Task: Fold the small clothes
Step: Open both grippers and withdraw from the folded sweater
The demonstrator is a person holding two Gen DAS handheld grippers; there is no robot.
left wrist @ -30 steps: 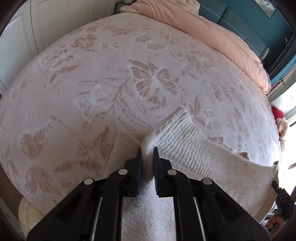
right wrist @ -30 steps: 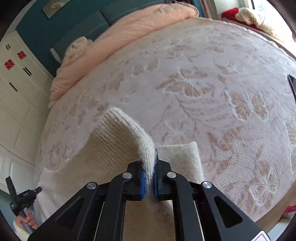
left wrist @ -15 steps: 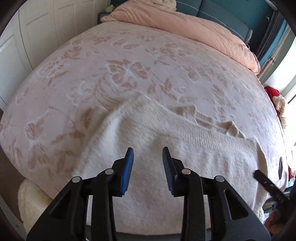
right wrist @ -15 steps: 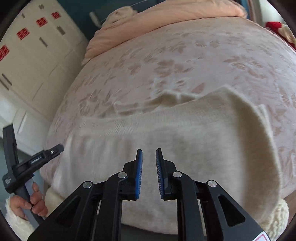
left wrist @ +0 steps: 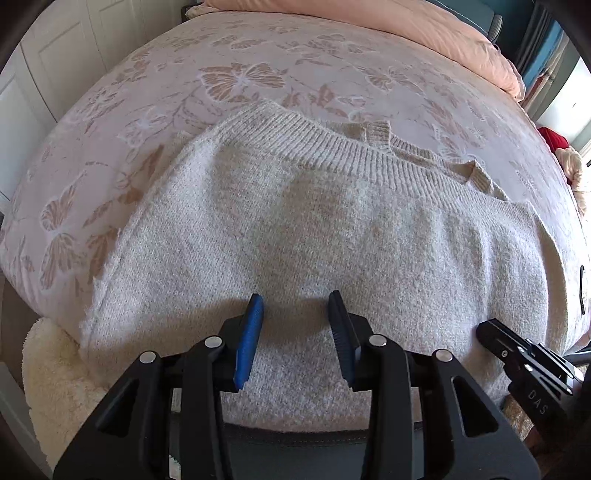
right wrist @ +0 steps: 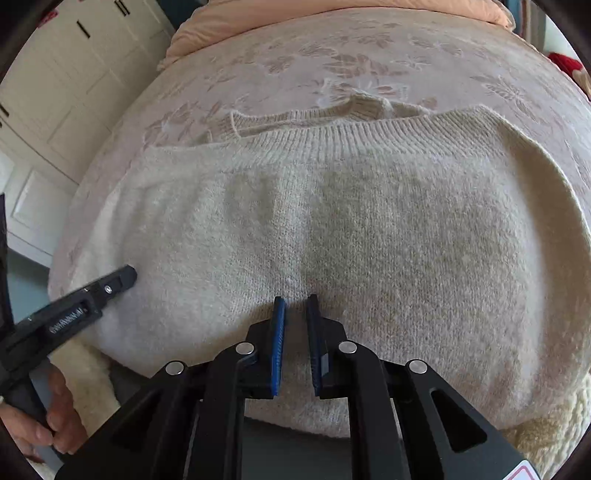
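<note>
A cream knitted sweater lies folded flat on the near edge of the bed, its ribbed hem along the far side; it also shows in the right wrist view. My left gripper is open and empty, above the sweater's near part. My right gripper is open with a narrow gap, empty, above the sweater's near edge. The left gripper's body shows at the left of the right wrist view, and the right gripper's body shows at the right of the left wrist view.
The bed has a pink bedspread with butterfly pattern. A peach duvet is bunched at the far end. White wardrobe doors stand to the left. A fluffy cream rug lies below the bed edge.
A second ago both grippers were shut on the sweater's hem, carrying it forward. They have let go, opened, and pulled back toward the near edge; the sweater now lies folded flat.
</note>
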